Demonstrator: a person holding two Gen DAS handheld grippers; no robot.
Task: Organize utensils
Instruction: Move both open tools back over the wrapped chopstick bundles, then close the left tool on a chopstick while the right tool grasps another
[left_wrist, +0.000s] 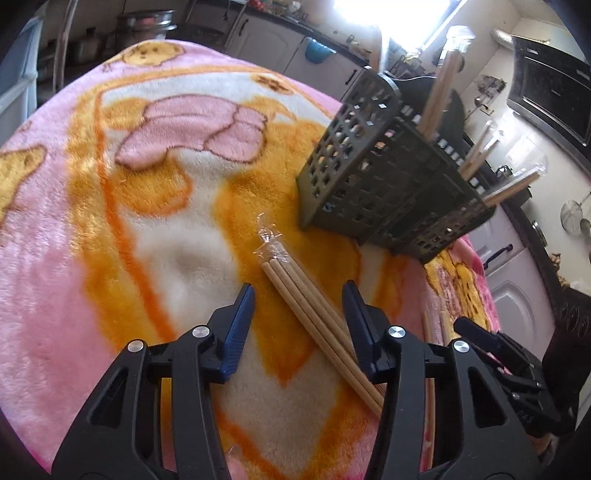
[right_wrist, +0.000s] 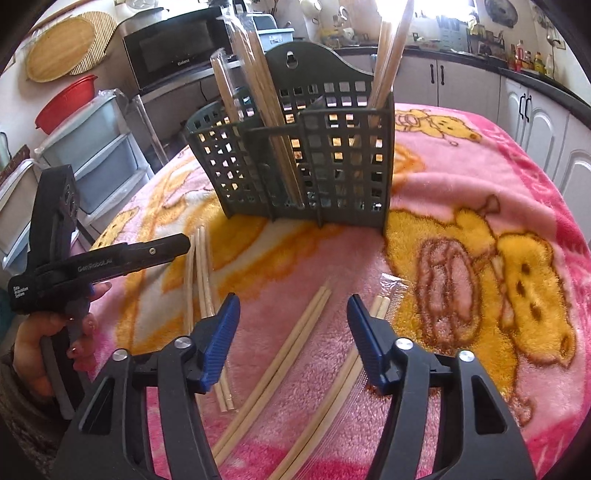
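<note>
My left gripper (left_wrist: 298, 295) hangs spread over a wrapped chopstick bundle (left_wrist: 295, 291) on the blanket (left_wrist: 74, 258), just in front of the caddy (left_wrist: 369, 177). My right gripper (right_wrist: 291, 314) is spread too, above loose chopsticks (right_wrist: 295, 339). I judge the sticks could roll apart or the slick wrapper slip as the fingers shut, and the plush nap may snag a tip.
</note>
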